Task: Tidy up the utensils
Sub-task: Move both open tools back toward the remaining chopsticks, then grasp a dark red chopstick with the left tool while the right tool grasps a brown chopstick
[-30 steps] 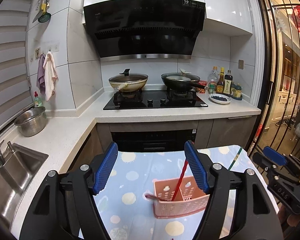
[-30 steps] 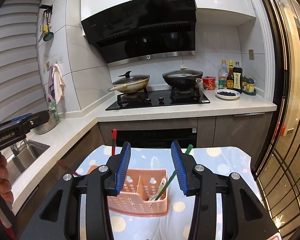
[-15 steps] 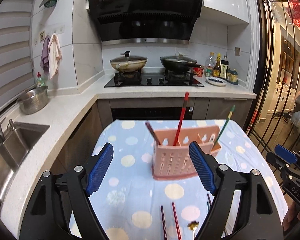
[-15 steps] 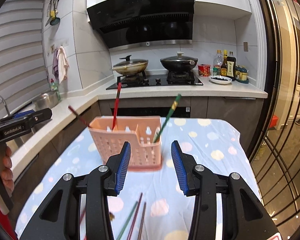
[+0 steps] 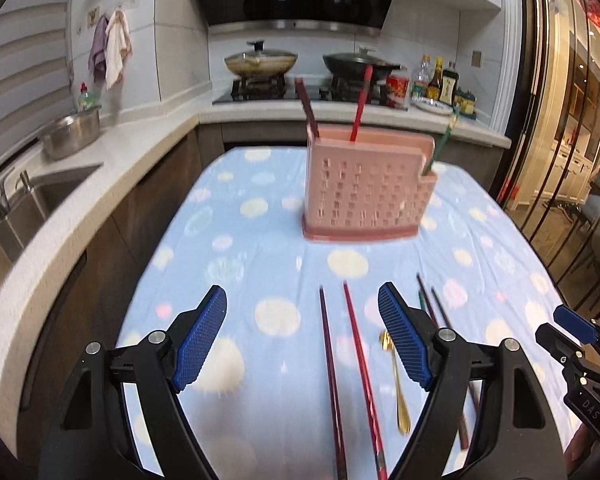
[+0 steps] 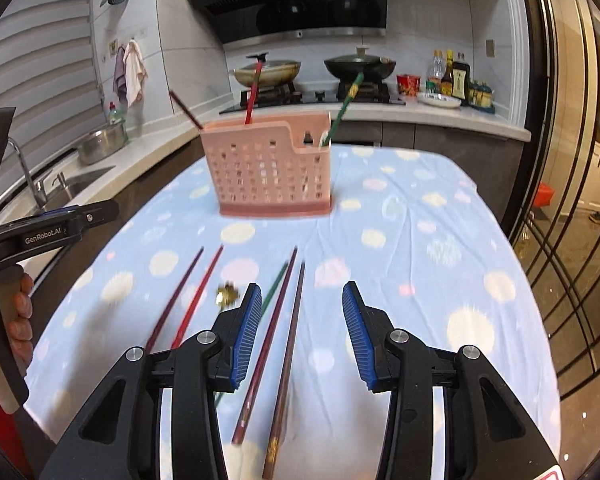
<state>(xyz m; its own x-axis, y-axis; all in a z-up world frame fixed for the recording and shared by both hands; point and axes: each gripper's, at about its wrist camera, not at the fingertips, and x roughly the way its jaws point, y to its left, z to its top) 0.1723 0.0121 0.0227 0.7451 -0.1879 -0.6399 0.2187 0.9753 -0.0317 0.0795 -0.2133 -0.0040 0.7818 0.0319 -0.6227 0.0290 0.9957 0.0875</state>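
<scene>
— Dropped low since a second ago, both of them: pink caddy now farther up the surface, loose chopsticks right beneath. Left hand-held gripper spread wider too, jaws just opened further, nothing pinched; dark chopstick and red chopstick lying on the cloth in the gap.

— And the right hand-held gripper?

— Partly spread, empty. Brown chopstick on the cloth between the pads, maroon one beside the left pad, green one mostly hidden behind it. Gold spoon close by the left gripper's right pad.

— Already stowed?

— Three sticks upright in the caddy, none of the loose ones in yet.

— Best way to take the next one?

— Probably one stick per grip. Centre over a single shaft, come down square to it, close near the middle so no tipping on the lift. Risky otherwise: neighbours close enough to get nudged or caught together.
</scene>
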